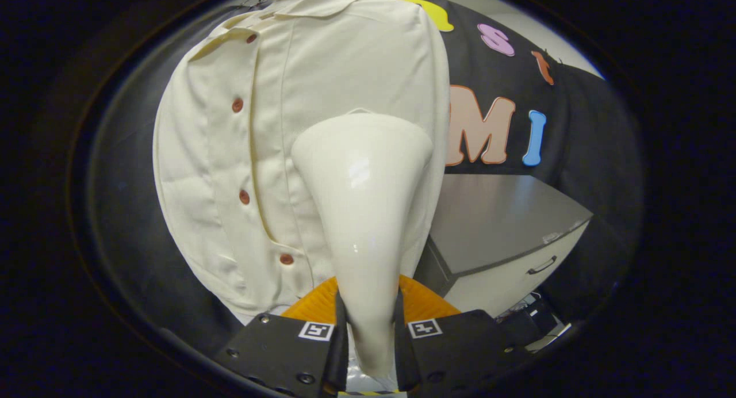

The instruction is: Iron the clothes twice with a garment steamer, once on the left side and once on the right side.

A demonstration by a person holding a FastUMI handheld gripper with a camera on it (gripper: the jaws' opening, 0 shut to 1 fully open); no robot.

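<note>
A cream button-up shirt (241, 133) with several reddish-brown buttons hangs upright against the black booth wall. My gripper (371, 335) is shut on the narrow handle of a glossy white garment steamer (365, 214), both fingers pressing its sides. The steamer widens into a flared head (362, 139) that rests against the shirt's panel to the right of the button row, around mid height. The steamer's front face is hidden against the fabric.
A grey-topped cabinet (506, 219) with a white drawer and dark handle (543, 266) stands to the right of the shirt, below the wall cloth. Dark cables lie on the floor beside it.
</note>
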